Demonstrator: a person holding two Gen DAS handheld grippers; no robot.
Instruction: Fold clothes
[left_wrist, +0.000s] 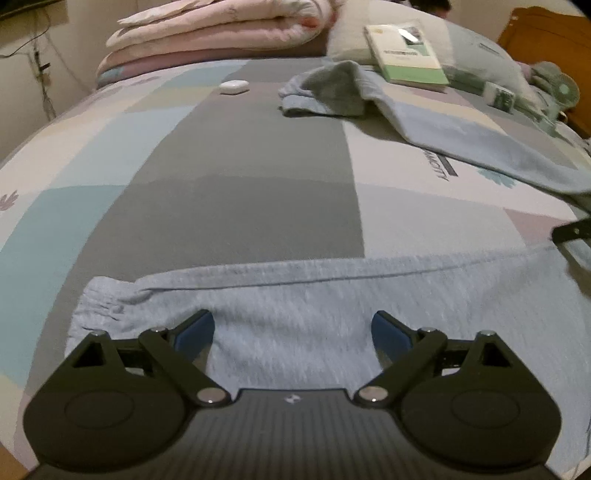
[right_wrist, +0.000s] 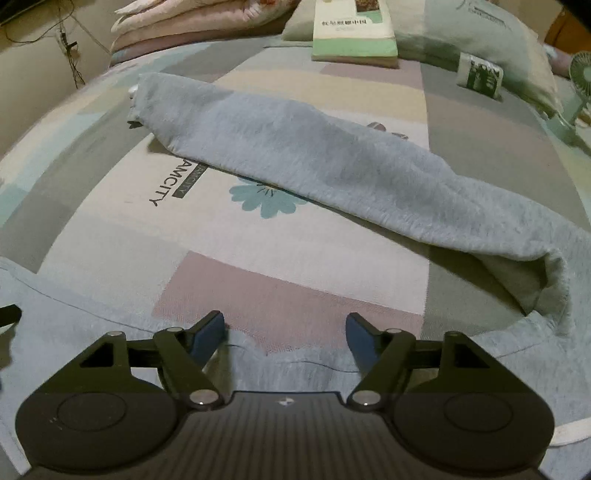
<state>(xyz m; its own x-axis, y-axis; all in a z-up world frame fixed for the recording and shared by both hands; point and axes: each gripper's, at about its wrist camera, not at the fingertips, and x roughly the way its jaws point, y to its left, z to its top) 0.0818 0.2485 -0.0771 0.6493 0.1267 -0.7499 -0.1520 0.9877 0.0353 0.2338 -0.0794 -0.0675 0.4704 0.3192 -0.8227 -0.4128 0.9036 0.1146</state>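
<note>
Light blue-grey sweatpants lie spread on a patchwork bed sheet (left_wrist: 240, 177). One leg (left_wrist: 295, 295) runs across the near foreground of the left wrist view, its elastic cuff (left_wrist: 96, 306) at the left. My left gripper (left_wrist: 291, 332) hovers over this leg, open, its blue pads apart and not pressing the cloth. In the right wrist view the other leg (right_wrist: 295, 158) stretches diagonally from far left to the right edge. My right gripper (right_wrist: 284, 336) stands open above the near edge of the pants (right_wrist: 295, 373), with nothing pinched between its pads.
At the head of the bed sit a folded pink quilt (left_wrist: 221, 33), a pillow (right_wrist: 480, 37) and a green-and-white book (left_wrist: 406, 51). A white earbud case (left_wrist: 233, 87) rests on the sheet. A small box (right_wrist: 480, 75) and a green fan (right_wrist: 583, 81) stand far right.
</note>
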